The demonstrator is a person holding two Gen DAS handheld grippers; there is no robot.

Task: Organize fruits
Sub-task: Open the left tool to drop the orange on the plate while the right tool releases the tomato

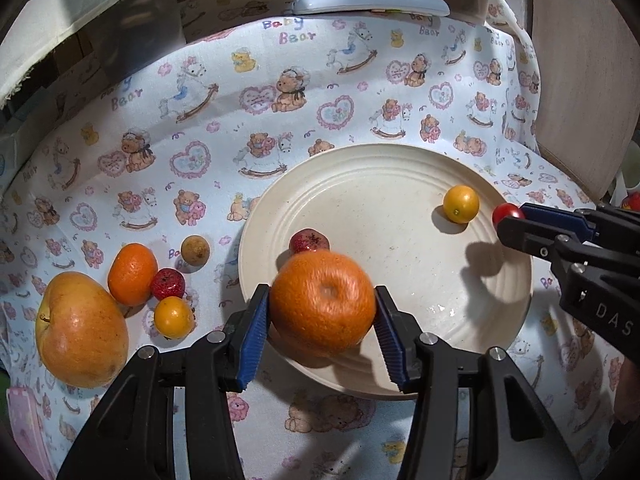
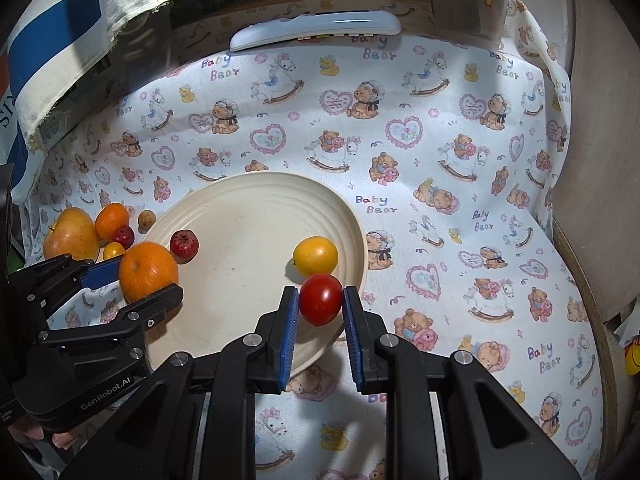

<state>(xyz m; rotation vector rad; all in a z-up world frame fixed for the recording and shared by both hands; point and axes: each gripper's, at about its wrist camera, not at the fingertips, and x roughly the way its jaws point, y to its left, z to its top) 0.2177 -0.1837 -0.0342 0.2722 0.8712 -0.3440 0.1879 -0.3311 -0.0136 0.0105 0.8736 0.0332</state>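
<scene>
My left gripper (image 1: pixel 322 306) is shut on a large orange (image 1: pixel 322 304) and holds it over the near rim of the cream plate (image 1: pixel 400 200); it also shows in the right wrist view (image 2: pixel 148 270). My right gripper (image 2: pixel 320 300) is shut on a red cherry tomato (image 2: pixel 320 299) above the plate's right rim (image 2: pixel 248 184). On the plate lie a yellow cherry tomato (image 1: pixel 461 204) and a dark red fruit (image 1: pixel 309 241). Left of the plate sit an apple (image 1: pixel 80 330), a tangerine (image 1: pixel 132 274), a red fruit (image 1: pixel 168 283), a yellow tomato (image 1: pixel 173 317) and a brown round fruit (image 1: pixel 195 251).
A teddy-bear print cloth (image 2: pixel 440 160) covers the table. A white remote control (image 2: pixel 316 26) lies at the far edge. A wooden chair back (image 1: pixel 580 80) stands at the right. Striped fabric (image 2: pixel 60 40) hangs at the far left.
</scene>
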